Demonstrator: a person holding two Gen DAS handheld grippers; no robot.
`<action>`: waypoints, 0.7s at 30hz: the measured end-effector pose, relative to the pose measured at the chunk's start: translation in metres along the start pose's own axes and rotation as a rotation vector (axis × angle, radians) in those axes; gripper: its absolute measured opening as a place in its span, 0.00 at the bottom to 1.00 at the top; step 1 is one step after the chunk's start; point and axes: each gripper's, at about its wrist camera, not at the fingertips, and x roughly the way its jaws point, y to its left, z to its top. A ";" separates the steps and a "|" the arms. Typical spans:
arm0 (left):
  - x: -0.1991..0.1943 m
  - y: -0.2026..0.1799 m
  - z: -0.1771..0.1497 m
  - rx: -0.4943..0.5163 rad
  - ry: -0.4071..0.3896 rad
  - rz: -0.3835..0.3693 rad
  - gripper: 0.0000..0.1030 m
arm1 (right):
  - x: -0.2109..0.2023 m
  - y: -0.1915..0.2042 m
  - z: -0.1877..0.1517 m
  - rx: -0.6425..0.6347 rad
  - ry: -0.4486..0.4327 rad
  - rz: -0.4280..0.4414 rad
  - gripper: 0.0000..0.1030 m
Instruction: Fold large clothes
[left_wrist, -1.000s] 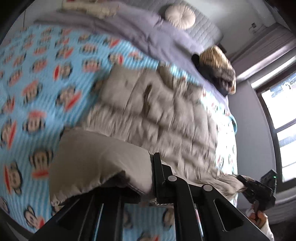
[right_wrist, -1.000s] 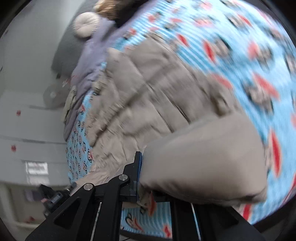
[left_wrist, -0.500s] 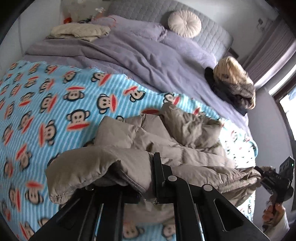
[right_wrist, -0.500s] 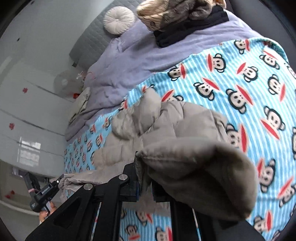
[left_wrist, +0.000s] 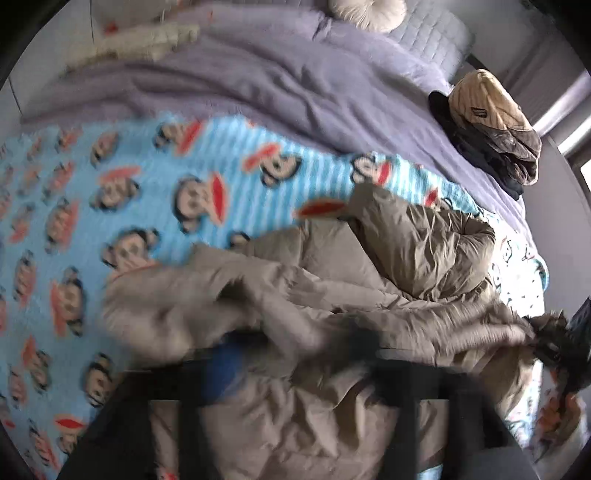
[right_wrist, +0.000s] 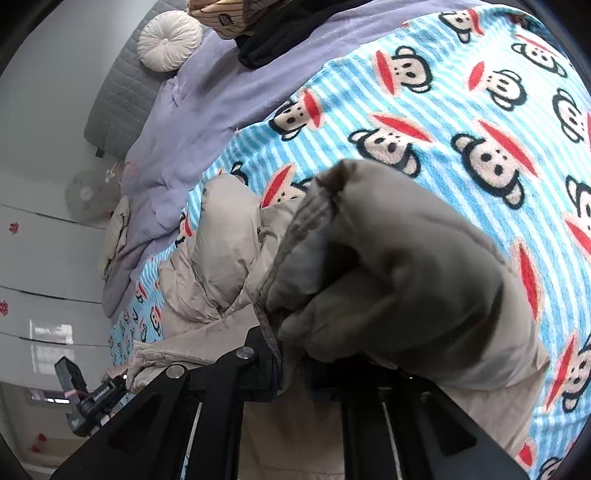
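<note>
Since the earlier frame the left tongs (left_wrist: 295, 354) have spread apart, blurred, the puffer jacket (left_wrist: 388, 280) slumping between them on the monkey-print blanket (left_wrist: 207, 173). Right tongs (right_wrist: 291, 369) remain clamped on its hem. No legible writing.

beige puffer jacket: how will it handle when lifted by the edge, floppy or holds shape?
Likely floppy: the puffer jacket sags and bunches over the right gripper. Probably light for its bulk, given puffy quilted sections. Its smooth shell looks slippery, so folds may spring open on the monkey-print blanket.
</note>
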 end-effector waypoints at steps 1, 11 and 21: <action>-0.010 -0.001 -0.001 0.024 -0.034 0.024 0.92 | -0.002 0.001 0.000 -0.002 -0.003 0.002 0.26; -0.006 -0.021 -0.004 0.163 -0.038 0.034 0.51 | -0.016 0.049 -0.024 -0.217 0.017 -0.013 0.20; 0.085 0.010 0.009 0.112 -0.026 0.206 0.48 | 0.013 -0.003 0.005 -0.262 -0.060 -0.279 0.14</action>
